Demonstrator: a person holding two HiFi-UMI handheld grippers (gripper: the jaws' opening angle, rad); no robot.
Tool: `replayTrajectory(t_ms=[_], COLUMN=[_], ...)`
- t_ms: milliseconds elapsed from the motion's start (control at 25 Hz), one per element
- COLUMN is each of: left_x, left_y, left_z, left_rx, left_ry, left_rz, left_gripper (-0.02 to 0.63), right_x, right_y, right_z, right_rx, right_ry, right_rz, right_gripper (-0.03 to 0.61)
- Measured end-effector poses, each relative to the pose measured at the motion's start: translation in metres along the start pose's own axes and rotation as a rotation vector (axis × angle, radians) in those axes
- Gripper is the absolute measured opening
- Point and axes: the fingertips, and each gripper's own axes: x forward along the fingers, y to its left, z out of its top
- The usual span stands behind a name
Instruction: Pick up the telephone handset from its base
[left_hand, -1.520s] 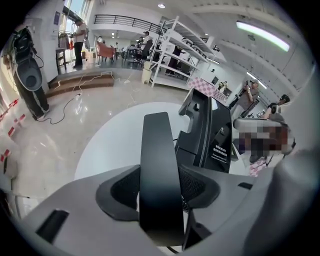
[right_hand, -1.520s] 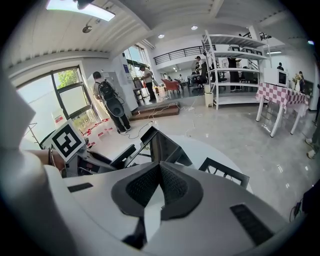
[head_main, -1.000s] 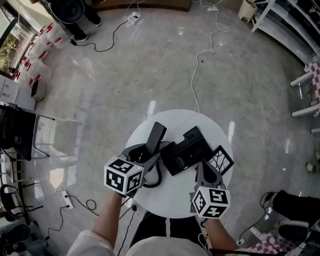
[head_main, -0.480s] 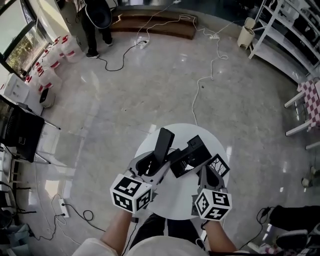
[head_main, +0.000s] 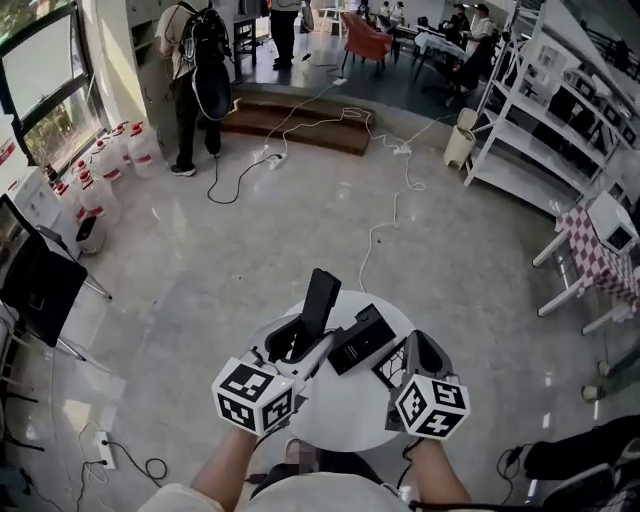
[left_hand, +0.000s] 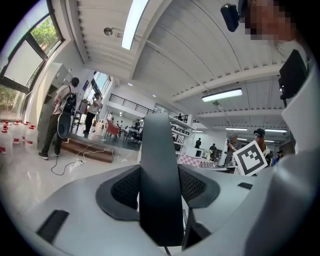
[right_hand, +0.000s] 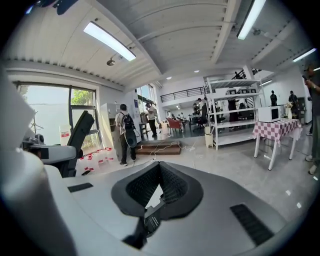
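**Head view**
- Item 1: black telephone handset (head_main: 320, 295). It is out of its cradle and stands steeply on end, upper end pointing away from me.
- Item 2: left gripper (head_main: 298, 346). Its jaws are clamped on the handset's lower part.
- Item 3: black rectangular telephone base (head_main: 358, 342). It sits just right of the handset, over the round white table (head_main: 340, 425).
- Item 4: right gripper (head_main: 408, 355). It is at the base's right edge.

**Left gripper view**
- I log the handset upright between the dark textured pads (left_hand: 125, 189), which press on its two sides.

**Right gripper view**
- The jaws are nearly together, with the tips meeting.
- A black labelled piece (right_hand: 152, 218) is pinched low between them. It is possibly the base's corner; I cannot confirm.
- The handset shows slanted at far left.
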Motion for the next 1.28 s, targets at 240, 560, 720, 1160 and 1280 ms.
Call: replayTrajectory(t_ms=[240,560,720,1160,1280], left_x=[-0.033,-0.065,-0.065,-0.055,-0.049], left_y=[-0.015,-0.016,-0.024,-0.025,-0.031], left_z=[0.036,0.045,0.042,0.036,0.037], left_rx=[-0.029,-0.04,-0.055,-0.038,-0.006], left_ry=[-0.112,-0.145,-0.155,-0.176,-0.155], left_rz=[-0.058,-0.031,0.026,0.361,0.355], left_gripper=[0.236,0.236,0.236,0.236,0.236], right_x=[-0.03,-0.039,-0.039,-0.049,-0.05], right_y=[0.003,0.005,0.002,-0.025,-0.026], right_z=[0.025,0.043,0.055,0.067,0.069], right_rx=[0.027,0.026,-0.022,-0.057,-0.064], right_ry=[-0.072,-0.112,-0.118,-0.142,-0.14], right_rz=[0.005,0.104,0.15,0.14,0.135], right_gripper=[0.023,0.023,0.023,0.023,0.023])
